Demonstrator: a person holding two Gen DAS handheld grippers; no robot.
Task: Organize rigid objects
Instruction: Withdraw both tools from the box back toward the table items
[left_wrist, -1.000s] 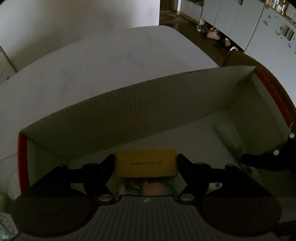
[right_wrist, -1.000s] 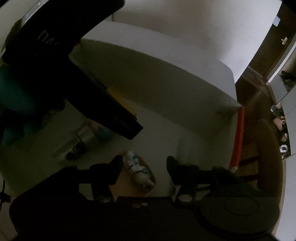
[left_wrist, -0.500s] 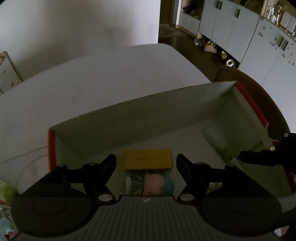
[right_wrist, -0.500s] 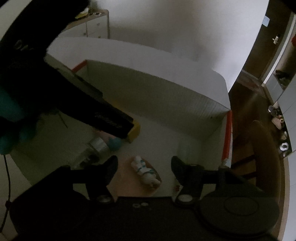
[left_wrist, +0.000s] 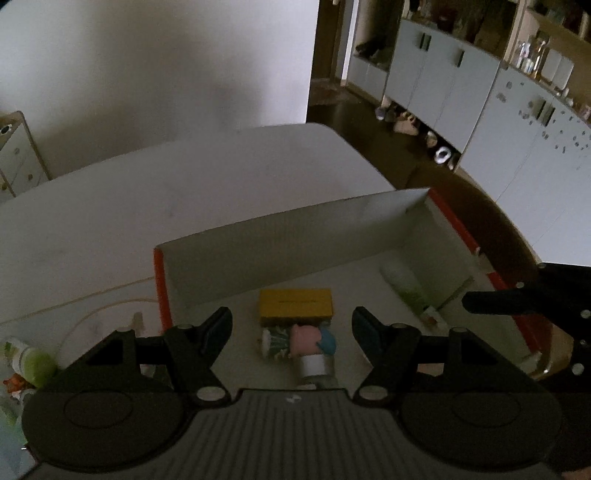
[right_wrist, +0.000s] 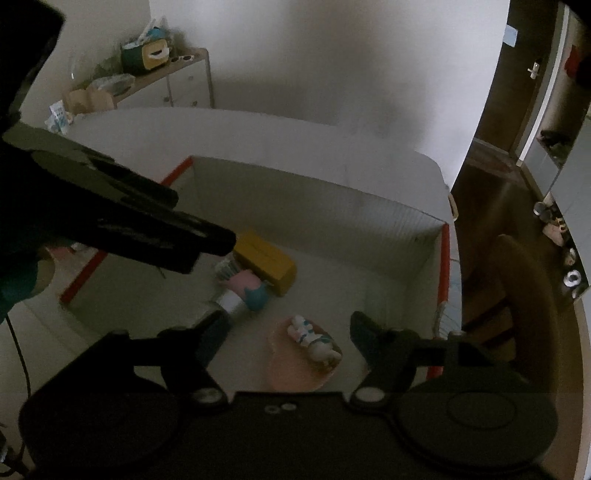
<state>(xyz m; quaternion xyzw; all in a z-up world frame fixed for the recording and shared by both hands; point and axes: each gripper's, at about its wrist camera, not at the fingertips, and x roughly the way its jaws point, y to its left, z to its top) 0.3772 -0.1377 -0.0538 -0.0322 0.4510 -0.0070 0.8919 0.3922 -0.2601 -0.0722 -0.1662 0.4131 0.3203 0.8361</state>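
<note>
A white cardboard box with red rims (left_wrist: 295, 236) (right_wrist: 332, 206) sits on the white table. In it lie a yellow box (left_wrist: 295, 303) (right_wrist: 266, 258), a pink and blue toy (left_wrist: 310, 336) (right_wrist: 248, 286), a silver cylinder (left_wrist: 314, 366) (right_wrist: 231, 302), a white and green tube (left_wrist: 404, 284), and a small white figure (right_wrist: 314, 338) on a pink dish (right_wrist: 295, 365). My left gripper (left_wrist: 291, 326) is open and empty above the box. My right gripper (right_wrist: 288, 326) is open and empty above the pink dish.
A green bottle (left_wrist: 29, 360) and small items lie on the table (left_wrist: 184, 192) left of the box. A wooden chair (right_wrist: 524, 295) stands to the right. A drawer unit (right_wrist: 166, 81) stands by the far wall. The left gripper crosses the right wrist view (right_wrist: 129, 221).
Both grippers have risen up out of the box. The yellow box was between the left fingers and now lies free on the box floor.
</note>
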